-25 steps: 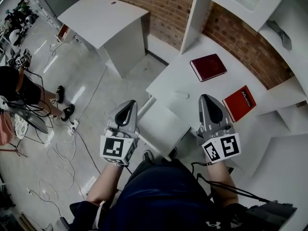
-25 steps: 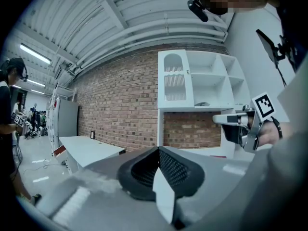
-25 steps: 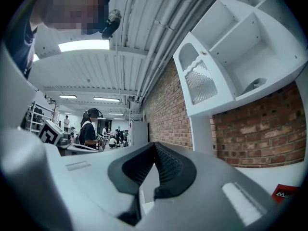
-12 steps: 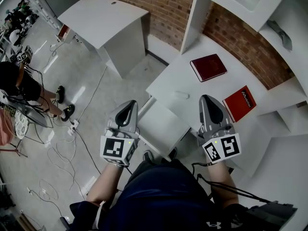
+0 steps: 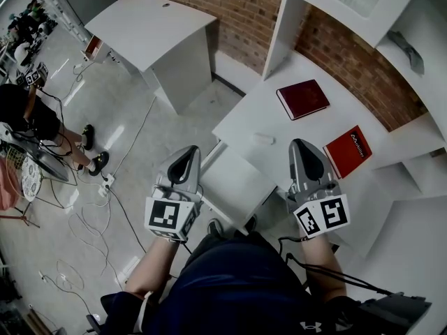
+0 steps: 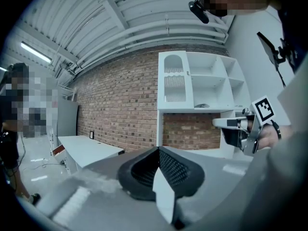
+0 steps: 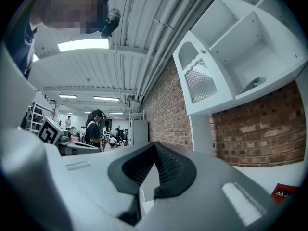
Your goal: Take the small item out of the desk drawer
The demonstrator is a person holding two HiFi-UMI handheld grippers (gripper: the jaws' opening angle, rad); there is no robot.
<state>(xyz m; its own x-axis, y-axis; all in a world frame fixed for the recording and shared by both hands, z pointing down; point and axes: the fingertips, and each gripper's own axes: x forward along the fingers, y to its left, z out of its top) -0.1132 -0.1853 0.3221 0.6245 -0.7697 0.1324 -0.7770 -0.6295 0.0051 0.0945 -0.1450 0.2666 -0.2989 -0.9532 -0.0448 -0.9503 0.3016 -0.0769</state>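
A white desk [image 5: 258,114] stands against the brick wall. A white drawer block [image 5: 236,182] juts out from the desk's front edge between my two grippers, and its inside does not show. My left gripper [image 5: 186,152] hangs over the floor just left of that block. Its jaws are shut with nothing in them [image 6: 158,149]. My right gripper [image 5: 304,145] is over the desk's near edge, right of the block, and is also shut and empty [image 7: 154,144]. A small white item [image 5: 263,138] lies on the desktop, apart from both grippers.
A dark red book [image 5: 302,98] and a brighter red book [image 5: 347,149] lie on the desk. White shelves [image 5: 363,5] rise behind it. A second white table [image 5: 150,26] stands at the far left. Cables [image 5: 91,208] and a standing person [image 5: 31,121] are on the floor.
Neither gripper has moved. The person at the far left has shifted slightly.
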